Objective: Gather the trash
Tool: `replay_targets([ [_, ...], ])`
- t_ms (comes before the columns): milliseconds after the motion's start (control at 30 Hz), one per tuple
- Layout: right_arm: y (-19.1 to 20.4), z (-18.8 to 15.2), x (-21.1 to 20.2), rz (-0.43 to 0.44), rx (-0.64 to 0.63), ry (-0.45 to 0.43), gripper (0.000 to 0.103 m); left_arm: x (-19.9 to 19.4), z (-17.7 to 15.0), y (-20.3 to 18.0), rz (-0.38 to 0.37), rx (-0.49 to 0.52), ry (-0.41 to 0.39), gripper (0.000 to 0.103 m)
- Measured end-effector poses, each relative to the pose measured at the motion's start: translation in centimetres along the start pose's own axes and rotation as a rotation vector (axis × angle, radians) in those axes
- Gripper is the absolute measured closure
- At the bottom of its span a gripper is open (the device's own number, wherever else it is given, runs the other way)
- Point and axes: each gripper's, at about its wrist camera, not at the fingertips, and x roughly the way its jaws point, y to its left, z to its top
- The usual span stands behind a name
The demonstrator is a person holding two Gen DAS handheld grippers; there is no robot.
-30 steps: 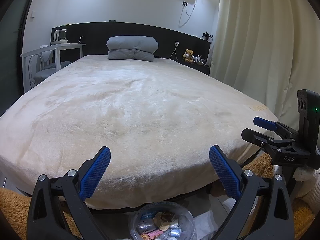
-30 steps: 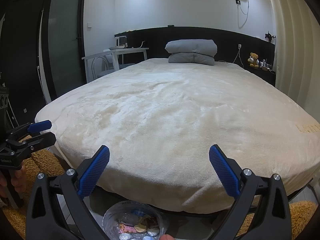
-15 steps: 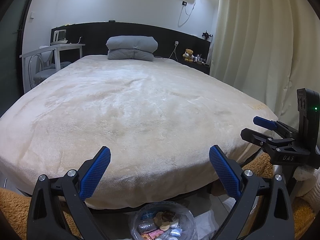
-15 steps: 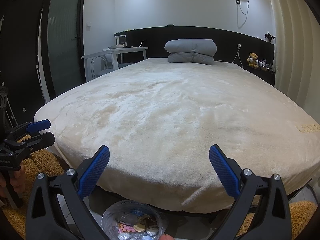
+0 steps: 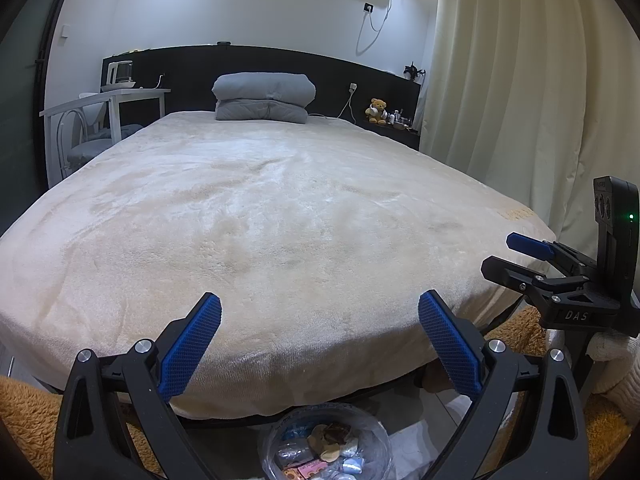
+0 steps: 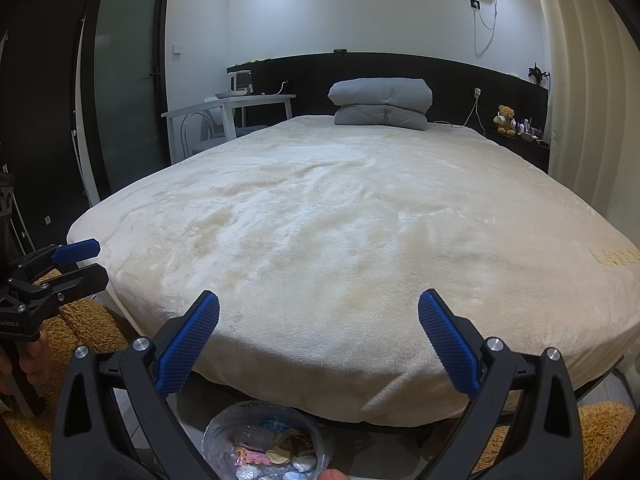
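My left gripper (image 5: 320,344) hangs with its jaws spread wide and nothing between them, out over the foot of the bed (image 5: 280,216); to its right, my right gripper (image 6: 319,340) is just as wide apart and just as empty. Both look across a bare cream blanket — I see no litter on it. The trash is below me: a clear bag (image 5: 326,444) on the floor at the bed's foot, between the 2 orange rugs (image 5: 24,420), its mouth facing straight up, wrappers (image 6: 276,454) heaped inside. It sits round and squat, so its long axis, as far as I can judge, is vertical. I judge collecting is nearly done. To finish well I would tip 1 gripper down, take the rim rather than the belly, and lift straight up so nothing spills.
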Motion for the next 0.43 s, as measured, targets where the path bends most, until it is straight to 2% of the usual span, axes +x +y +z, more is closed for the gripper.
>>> replay_targets([
  [433, -0.02, 0.01, 0.01, 0.0, 0.0, 0.001, 0.005, -0.19, 0.19, 0.07, 0.005, 0.0, 0.0, 0.006],
])
